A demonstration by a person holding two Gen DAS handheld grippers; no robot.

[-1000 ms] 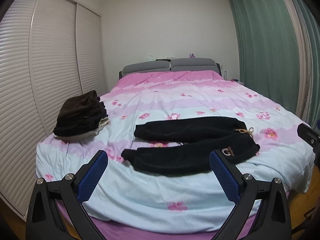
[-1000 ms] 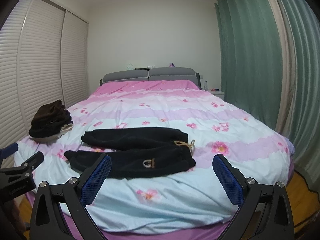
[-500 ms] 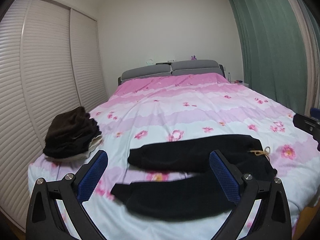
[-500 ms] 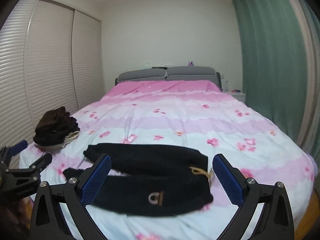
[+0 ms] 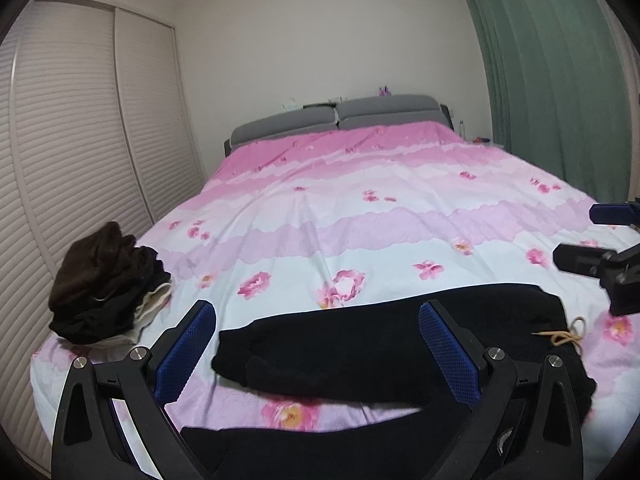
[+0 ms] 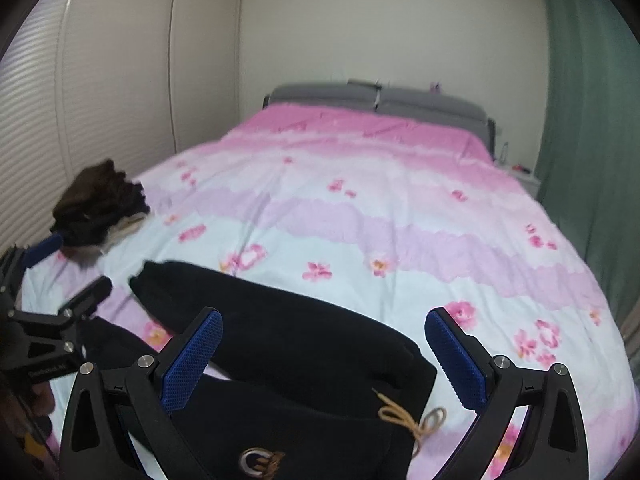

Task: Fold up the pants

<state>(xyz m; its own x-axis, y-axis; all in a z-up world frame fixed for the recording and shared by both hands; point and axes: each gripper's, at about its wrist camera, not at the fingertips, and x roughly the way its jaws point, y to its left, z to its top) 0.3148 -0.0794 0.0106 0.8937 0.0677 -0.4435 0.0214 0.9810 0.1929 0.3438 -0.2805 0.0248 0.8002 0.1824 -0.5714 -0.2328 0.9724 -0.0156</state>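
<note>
Black pants (image 5: 360, 348) lie flat across the near end of the bed, legs apart and pointing left, waist at the right with a tan drawstring (image 5: 564, 334). In the right wrist view the pants (image 6: 304, 344) show the drawstring (image 6: 412, 420) and a metal logo (image 6: 260, 462) near the waist. My left gripper (image 5: 318, 354) is open, just above the leg ends. My right gripper (image 6: 324, 356) is open, just above the waist end. Neither holds anything.
A pile of dark brown folded clothes (image 5: 104, 284) sits at the bed's left edge, also in the right wrist view (image 6: 100, 204). The pink floral duvet (image 5: 360, 216) covers the bed. Louvred wardrobe doors (image 5: 68, 168) stand left, green curtains (image 5: 552, 80) right.
Both grippers have moved forward and down toward the pants, which now fill the lower part of each view. Both stay open.
</note>
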